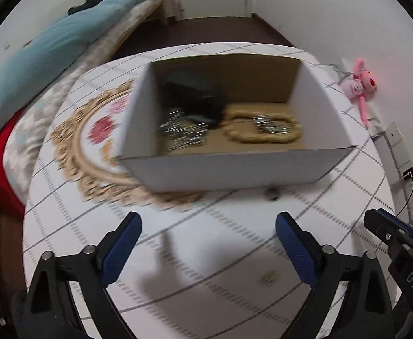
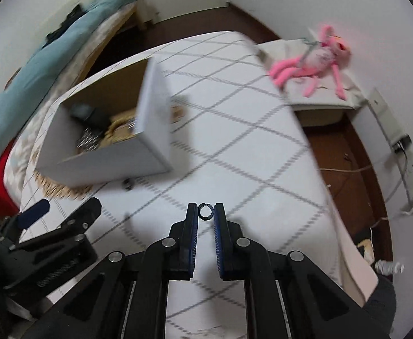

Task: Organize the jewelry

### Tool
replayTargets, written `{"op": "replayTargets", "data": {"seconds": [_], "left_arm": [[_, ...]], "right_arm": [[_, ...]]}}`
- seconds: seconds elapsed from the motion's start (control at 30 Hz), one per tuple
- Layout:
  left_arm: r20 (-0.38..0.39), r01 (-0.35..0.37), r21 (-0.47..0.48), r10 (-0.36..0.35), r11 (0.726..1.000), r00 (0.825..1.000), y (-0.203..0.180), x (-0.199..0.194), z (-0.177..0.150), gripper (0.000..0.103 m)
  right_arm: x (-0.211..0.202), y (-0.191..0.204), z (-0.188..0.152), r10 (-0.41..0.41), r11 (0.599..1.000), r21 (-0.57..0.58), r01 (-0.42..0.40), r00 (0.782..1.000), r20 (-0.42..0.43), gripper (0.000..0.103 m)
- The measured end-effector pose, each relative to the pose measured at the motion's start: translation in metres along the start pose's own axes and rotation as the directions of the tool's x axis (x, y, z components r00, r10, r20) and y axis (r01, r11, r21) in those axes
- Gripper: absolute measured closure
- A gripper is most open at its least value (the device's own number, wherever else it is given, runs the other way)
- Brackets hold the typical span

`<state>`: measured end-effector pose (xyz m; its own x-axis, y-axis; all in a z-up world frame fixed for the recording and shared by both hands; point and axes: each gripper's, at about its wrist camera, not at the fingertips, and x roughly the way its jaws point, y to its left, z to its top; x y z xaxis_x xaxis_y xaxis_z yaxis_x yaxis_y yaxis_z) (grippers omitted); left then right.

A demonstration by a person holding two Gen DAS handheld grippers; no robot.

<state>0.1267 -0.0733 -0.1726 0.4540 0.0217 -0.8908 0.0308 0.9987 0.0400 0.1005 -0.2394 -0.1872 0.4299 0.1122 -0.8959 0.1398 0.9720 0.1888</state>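
Note:
An open cardboard box (image 1: 229, 166) stands on the white checked tablecloth; it also shows in the right wrist view (image 2: 104, 163). Inside lie silver chain jewelry (image 1: 184, 130), a beige ornate frame (image 1: 263, 128) and a dark pouch (image 1: 195, 96). My left gripper (image 1: 208, 240) is open and empty, in front of the box. My right gripper (image 2: 205, 212) is shut on a small dark ring (image 2: 205, 212) held between its tips above the cloth. A small dark item (image 1: 273, 192) lies on the cloth by the box's front wall, also in the right wrist view (image 2: 127, 184).
A beige ornate mirror or tray (image 1: 93, 147) lies partly under the box at the left. A pink plush toy (image 2: 313, 62) lies on a side surface at the right. A bed with a teal blanket (image 1: 51, 45) is at the left. Cables and a power strip (image 2: 410, 186) are on the floor.

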Motion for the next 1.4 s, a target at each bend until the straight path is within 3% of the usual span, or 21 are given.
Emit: {"op": "replayTargets", "data": {"seconds": [0.2,0.4,0.5,0.6,0.67,0.7,0.73,0.77,0.93,1.07,1.17,1.3,1.4], "left_arm": [[0.008,-0.027,0.048,0.027,0.998,1.000,-0.035,0.016,0.004,0.015],[0.004,-0.033,0.047,0.033,0.998,0.999,-0.041,0.026,0.008,0.042],[0.004,-0.039,0.050,0.039,0.998,0.999,-0.046,0.026,0.011,0.047],[0.008,-0.024,0.055,0.023,0.998,1.000,-0.049,0.027,0.012,0.062],[0.011,-0.010,0.071,0.009,0.997,1.000,-0.052,0.026,0.013,0.079],[0.009,-0.005,0.076,0.004,0.997,1.000,-0.052,0.026,0.013,0.093],[0.008,-0.004,0.079,0.003,0.997,1.000,-0.052,0.025,0.012,0.093],[0.008,-0.003,0.079,0.003,0.997,1.000,-0.053,0.025,0.012,0.093],[-0.002,0.040,0.065,-0.040,0.997,0.999,-0.048,0.022,0.007,0.093],[0.003,0.085,0.057,-0.085,0.995,0.996,-0.043,0.004,0.002,0.093],[0.018,0.112,0.054,-0.113,0.992,0.993,-0.038,-0.012,0.001,0.093],[0.021,0.124,0.041,-0.125,0.991,0.992,-0.032,-0.022,0.001,0.093],[0.011,0.121,0.026,-0.122,0.992,0.993,-0.027,-0.019,-0.001,0.093]], "right_arm": [[0.003,-0.032,0.004,-0.027,0.996,0.089,0.026,1.000,0.014,0.091],[0.004,-0.048,0.003,-0.031,0.992,0.125,0.028,0.999,0.018,0.091],[0.006,-0.053,0.004,-0.031,0.989,0.142,0.028,0.999,0.017,0.091],[0.006,-0.054,0.003,-0.029,0.988,0.152,0.026,0.999,0.017,0.091],[0.006,-0.054,0.003,-0.029,0.988,0.152,0.026,0.999,0.017,0.091],[0.005,-0.054,0.002,-0.026,0.988,0.154,0.023,1.000,0.017,0.091],[0.005,-0.054,0.002,-0.024,0.988,0.154,0.021,1.000,0.017,0.094],[0.004,-0.053,0.002,-0.018,0.988,0.153,0.016,1.000,0.016,0.103],[-0.002,-0.046,0.003,0.010,0.990,0.139,-0.014,1.000,0.027,0.103],[-0.014,-0.050,0.005,0.104,0.979,0.170,-0.111,0.993,0.050,0.103],[-0.018,-0.057,0.010,0.131,0.972,0.188,-0.139,0.990,0.056,0.102],[0.000,-0.062,0.016,0.097,0.980,0.174,-0.094,0.995,-0.011,0.093],[0.016,-0.059,0.015,0.053,0.990,0.132,-0.046,0.997,-0.050,0.092]]}}
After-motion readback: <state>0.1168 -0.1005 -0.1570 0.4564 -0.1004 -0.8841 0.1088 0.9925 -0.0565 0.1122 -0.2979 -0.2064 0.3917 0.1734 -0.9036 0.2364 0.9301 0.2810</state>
